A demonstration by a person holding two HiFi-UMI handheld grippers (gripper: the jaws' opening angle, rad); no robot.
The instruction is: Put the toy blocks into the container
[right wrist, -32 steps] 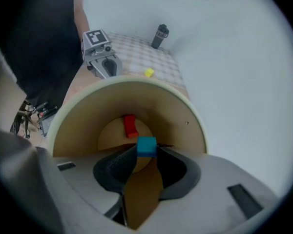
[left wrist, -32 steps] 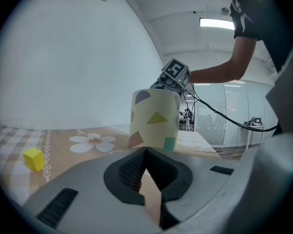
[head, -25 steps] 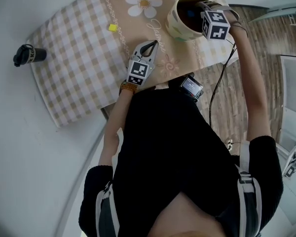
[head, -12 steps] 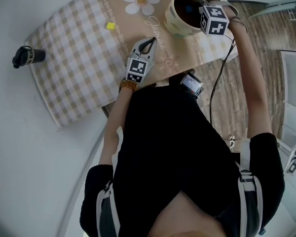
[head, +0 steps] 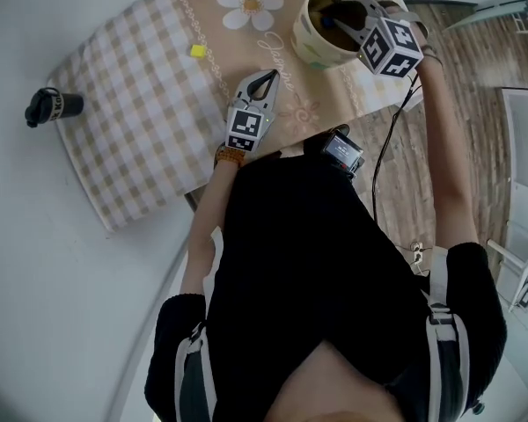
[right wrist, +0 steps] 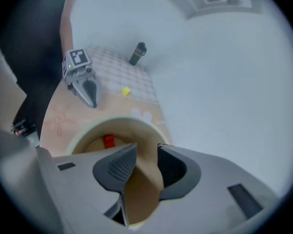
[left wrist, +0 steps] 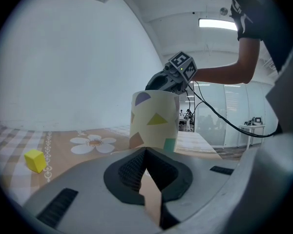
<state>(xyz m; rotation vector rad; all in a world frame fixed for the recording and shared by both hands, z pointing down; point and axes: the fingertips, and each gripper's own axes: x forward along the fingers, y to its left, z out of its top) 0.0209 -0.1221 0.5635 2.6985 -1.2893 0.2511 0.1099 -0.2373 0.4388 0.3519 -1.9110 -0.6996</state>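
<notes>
The container [head: 310,44], a cream cup with coloured shapes, stands on the far right of the checked tablecloth [head: 132,104]. My right gripper [head: 339,16] hangs just over its mouth, open, with nothing between its jaws. In the right gripper view a red block [right wrist: 109,141] lies inside the container [right wrist: 83,135], below the right gripper [right wrist: 145,150]. A yellow block [head: 196,50] lies alone on the cloth, far left of the cup. My left gripper [head: 263,81] rests near the table's front edge, shut and empty. The left gripper view shows the container [left wrist: 154,121] and the yellow block [left wrist: 35,160].
A black bottle [head: 53,105] lies on the white surface left of the cloth. A small device [head: 341,152] hangs at the person's chest by the table's near edge. A cable runs down from the right gripper over the wooden floor [head: 422,165].
My right gripper has lifted up out of the container's mouth and tilted. The left gripper and the yellow block have not moved.
</notes>
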